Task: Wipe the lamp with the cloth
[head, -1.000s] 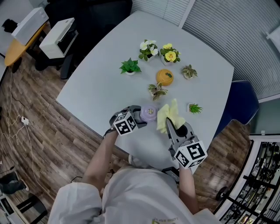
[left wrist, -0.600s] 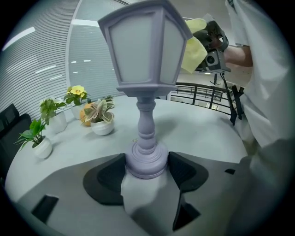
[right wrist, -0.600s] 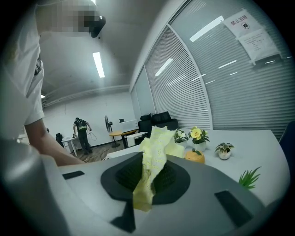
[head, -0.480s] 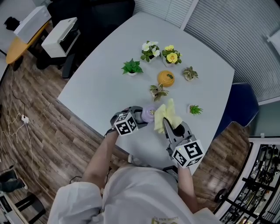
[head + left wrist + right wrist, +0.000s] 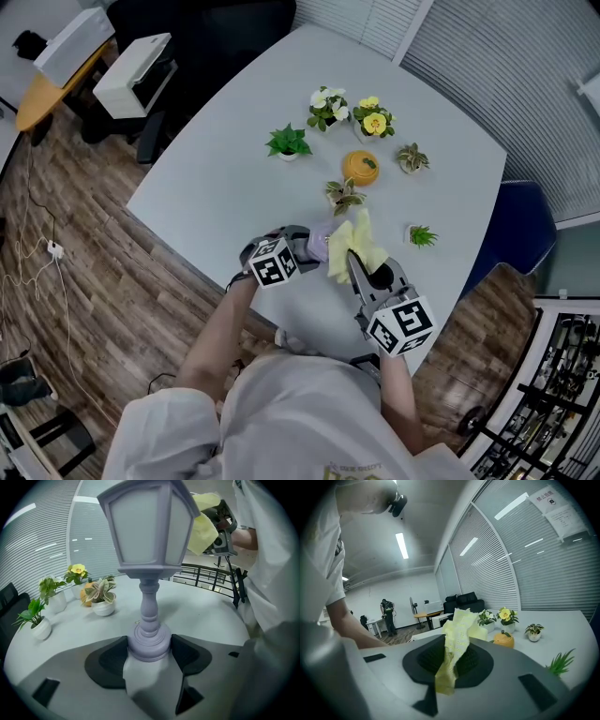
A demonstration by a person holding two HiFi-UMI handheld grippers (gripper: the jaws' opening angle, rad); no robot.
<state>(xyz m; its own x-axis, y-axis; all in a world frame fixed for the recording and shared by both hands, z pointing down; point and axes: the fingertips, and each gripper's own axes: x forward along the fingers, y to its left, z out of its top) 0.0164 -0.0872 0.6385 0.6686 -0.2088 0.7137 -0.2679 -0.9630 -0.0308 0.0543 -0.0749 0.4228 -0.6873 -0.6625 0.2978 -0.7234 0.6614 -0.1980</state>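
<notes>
A pale purple lantern-style lamp [image 5: 149, 550] stands upright on the grey table [image 5: 234, 169]. My left gripper [image 5: 149, 651] is shut on its round base, and its jaws have just been closing on that base. In the head view the lamp [image 5: 320, 241] shows only partly beside the left gripper [image 5: 305, 247]. My right gripper [image 5: 361, 272] is shut on a yellow cloth [image 5: 354, 246], which hangs against the right side of the lamp's top. In the right gripper view the cloth [image 5: 452, 658] stands up between the pads. The left gripper view shows the cloth [image 5: 201, 522] beside the lamp's shade.
Behind the lamp stand several small potted plants [image 5: 344, 195], an orange round pot [image 5: 360, 167], two flower pots [image 5: 326, 105] and a green plant [image 5: 288, 142]. Another small plant [image 5: 421, 234] is to the right. The table's near edge runs just under both grippers.
The right gripper has carried the cloth a little left, from beside the lamp to against its top, which it now partly hides. The left gripper has stayed at the lamp's base.
</notes>
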